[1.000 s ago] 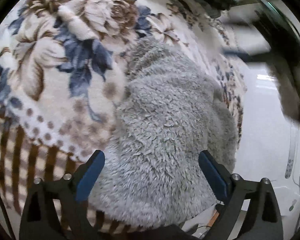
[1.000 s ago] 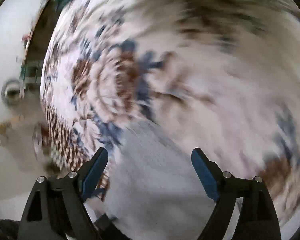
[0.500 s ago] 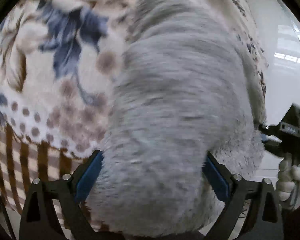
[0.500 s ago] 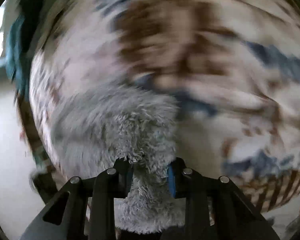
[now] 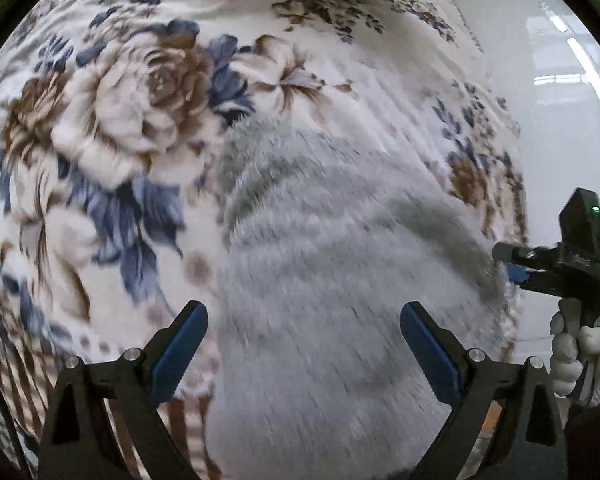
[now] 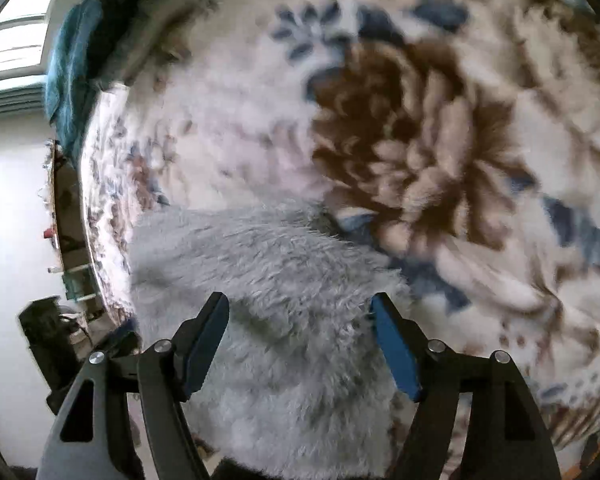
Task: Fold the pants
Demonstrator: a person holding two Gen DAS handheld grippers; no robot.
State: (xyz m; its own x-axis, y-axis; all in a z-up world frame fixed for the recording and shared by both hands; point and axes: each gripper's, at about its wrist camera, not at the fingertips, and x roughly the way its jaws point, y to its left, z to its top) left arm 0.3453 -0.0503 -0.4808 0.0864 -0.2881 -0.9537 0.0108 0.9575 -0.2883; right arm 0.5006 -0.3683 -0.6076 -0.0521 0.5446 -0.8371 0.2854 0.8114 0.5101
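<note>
Observing: we see fluffy grey fleece pants (image 5: pixel 340 280) bunched on a cream plush blanket with brown and blue flowers (image 5: pixel 112 128), near its striped edge.
Left gripper (image 5: pixel 303 344): spread wide above the pants, our pads clear of fleece.
Right gripper (image 6: pixel 300 340): just been opening, jaws apart, fleece between them, unpinched.
White-gloved hand (image 5: pixel 580 356): grips that tool's handle.

Bright daylight; motion blur throughout; fisheye bending at edges
</note>
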